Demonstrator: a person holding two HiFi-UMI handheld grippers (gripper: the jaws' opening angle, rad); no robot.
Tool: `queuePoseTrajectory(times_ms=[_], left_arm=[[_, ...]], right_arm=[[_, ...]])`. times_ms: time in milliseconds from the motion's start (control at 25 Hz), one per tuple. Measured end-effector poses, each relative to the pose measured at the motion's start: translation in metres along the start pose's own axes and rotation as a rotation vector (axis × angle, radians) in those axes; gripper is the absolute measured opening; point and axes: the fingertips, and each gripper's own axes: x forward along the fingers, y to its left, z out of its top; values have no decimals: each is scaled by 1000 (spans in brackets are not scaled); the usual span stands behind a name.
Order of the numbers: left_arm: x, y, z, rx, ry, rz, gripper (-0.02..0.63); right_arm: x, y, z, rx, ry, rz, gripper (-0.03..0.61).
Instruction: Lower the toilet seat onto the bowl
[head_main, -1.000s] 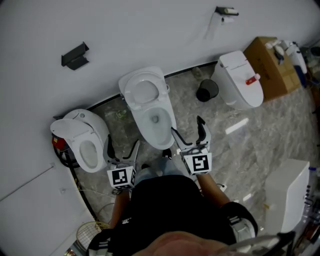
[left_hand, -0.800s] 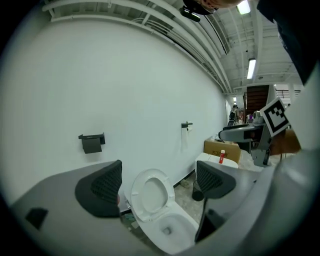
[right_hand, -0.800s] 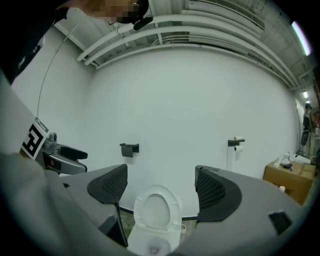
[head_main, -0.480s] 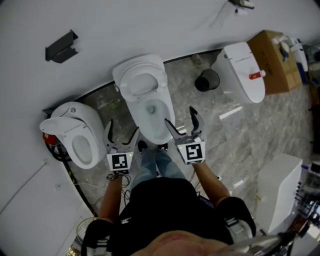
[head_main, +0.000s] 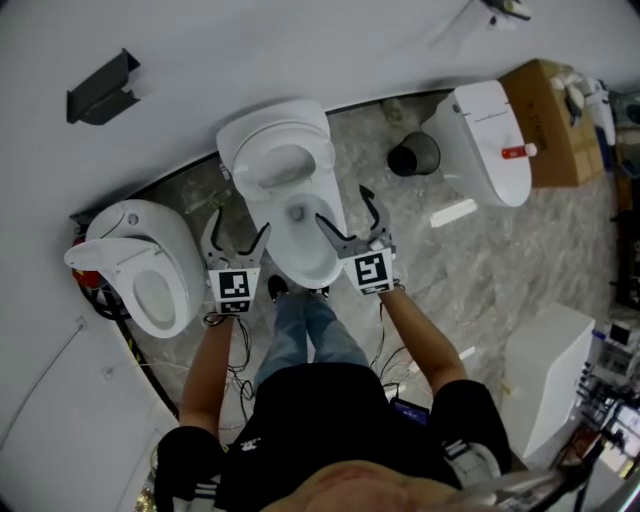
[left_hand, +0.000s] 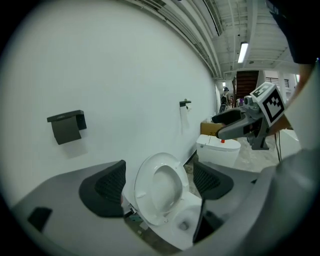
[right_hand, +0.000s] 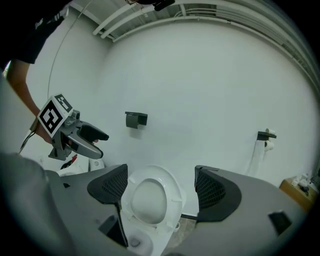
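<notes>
Since the middle toilet's bowl (head_main: 290, 270) lies uncovered, its white seat (head_main: 242, 148) tipped up against the wall behind it, the person stands at the bowl's front, probably so both tools can reach over to the seat's upper edge. The left gripper (head_main: 240, 228) hangs beside the bowl's left flank and the right gripper (head_main: 343, 205) by its right rim, both aimed at the glossy oval ring. The right jaws gape empty; the left, having just closed slightly, also stand wide with nothing gripped.
</notes>
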Motion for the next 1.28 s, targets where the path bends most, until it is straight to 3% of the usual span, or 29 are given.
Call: queuePoseTrajectory(times_ms=[600,920,1040,1120,1200,1280], left_arm=[[125,29,-55,2,120,-49,416],[175,48,-78,0,194,-41,391],[191,51,-91,5,213,-48,387],[200,51,-95,4,222,-51,383],[207,54,-97,1,234,-46,373],[213,57,-98,3,243,-32,316]], right_arm=[[139,-19,-57,-170,146,75,428],[196,-25,-77,-196,199,112,426],[217,-26,-87,-219,233,119,397],[229,-29,-91,-242,255,122,326],[242,-31,-94,-267,278,129,311],[253,-31,-97,-286,303,143,301]])
